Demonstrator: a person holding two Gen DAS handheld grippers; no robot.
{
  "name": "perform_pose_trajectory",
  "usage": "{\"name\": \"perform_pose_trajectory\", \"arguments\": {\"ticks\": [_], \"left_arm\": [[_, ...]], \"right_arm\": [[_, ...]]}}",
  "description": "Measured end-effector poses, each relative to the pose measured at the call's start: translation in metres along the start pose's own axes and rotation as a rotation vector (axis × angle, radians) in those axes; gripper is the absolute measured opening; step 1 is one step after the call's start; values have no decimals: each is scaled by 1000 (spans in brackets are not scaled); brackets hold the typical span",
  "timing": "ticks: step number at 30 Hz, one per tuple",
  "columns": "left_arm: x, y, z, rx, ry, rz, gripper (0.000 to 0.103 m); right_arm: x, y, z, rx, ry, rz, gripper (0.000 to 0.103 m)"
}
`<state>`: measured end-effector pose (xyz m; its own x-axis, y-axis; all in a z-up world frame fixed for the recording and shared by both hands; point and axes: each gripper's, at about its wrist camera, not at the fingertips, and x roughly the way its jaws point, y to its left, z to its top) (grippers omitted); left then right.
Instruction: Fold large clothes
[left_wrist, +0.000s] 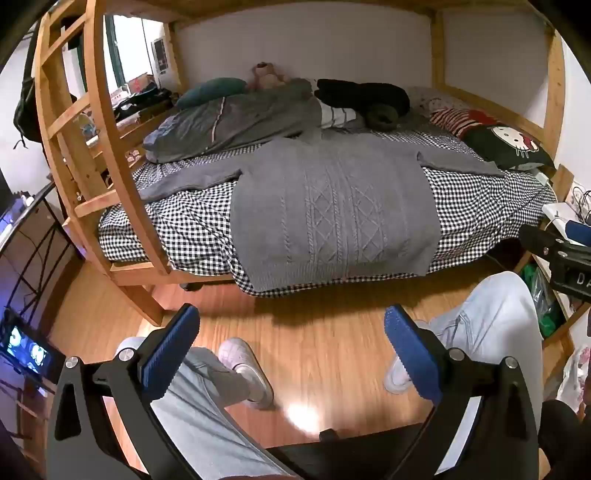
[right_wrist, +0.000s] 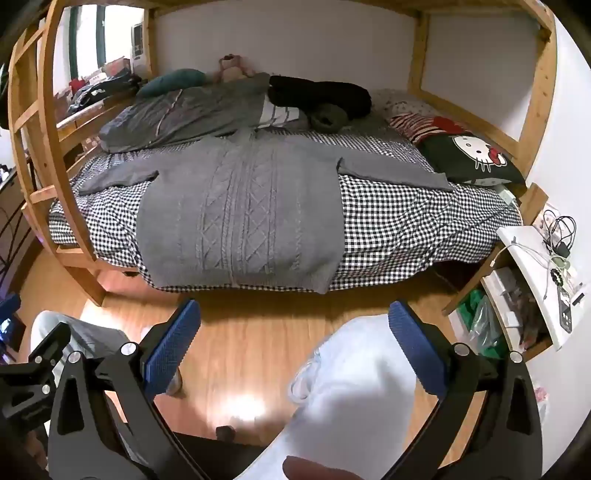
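Observation:
A large grey cable-knit sweater (left_wrist: 332, 206) lies flat on the checkered bed (left_wrist: 487, 206), sleeves spread left and right, hem hanging over the near edge. It also shows in the right wrist view (right_wrist: 240, 214). My left gripper (left_wrist: 291, 332) is open and empty, held above the wooden floor, well short of the bed. My right gripper (right_wrist: 295, 325) is open and empty too, also back from the bed (right_wrist: 406, 229). The right gripper's body shows at the right edge of the left wrist view (left_wrist: 565, 262).
A wooden bunk frame with a ladder (left_wrist: 74, 147) stands at the bed's left. Grey pillows (left_wrist: 229, 122), black clothes (left_wrist: 362, 96) and a Hello Kitty cushion (left_wrist: 509, 144) lie at the back. A cluttered side table (right_wrist: 539, 273) stands at the right. My legs and white shoes (left_wrist: 247, 373) are on the floor.

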<state>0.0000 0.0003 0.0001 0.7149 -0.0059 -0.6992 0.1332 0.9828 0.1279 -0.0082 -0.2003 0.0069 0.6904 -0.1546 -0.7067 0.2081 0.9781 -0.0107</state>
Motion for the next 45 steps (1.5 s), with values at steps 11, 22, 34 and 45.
{"name": "perform_pose_trajectory", "arguments": {"ticks": [11,22,34,45], "left_arm": [[1,0,0,2,1,3,99],[1,2,0,-13,16,-1,99],[1,3,1,-14,14,-52,99],[0,7,2,-30,13,11,99]], "right_arm": [[-3,2,1,-5,-2,-8,100],[0,-3,0,-10,4,-15,100],[-2,1,1,-12,-2,-13,100],[-2,2,1,-12,1,-14,100]]}}
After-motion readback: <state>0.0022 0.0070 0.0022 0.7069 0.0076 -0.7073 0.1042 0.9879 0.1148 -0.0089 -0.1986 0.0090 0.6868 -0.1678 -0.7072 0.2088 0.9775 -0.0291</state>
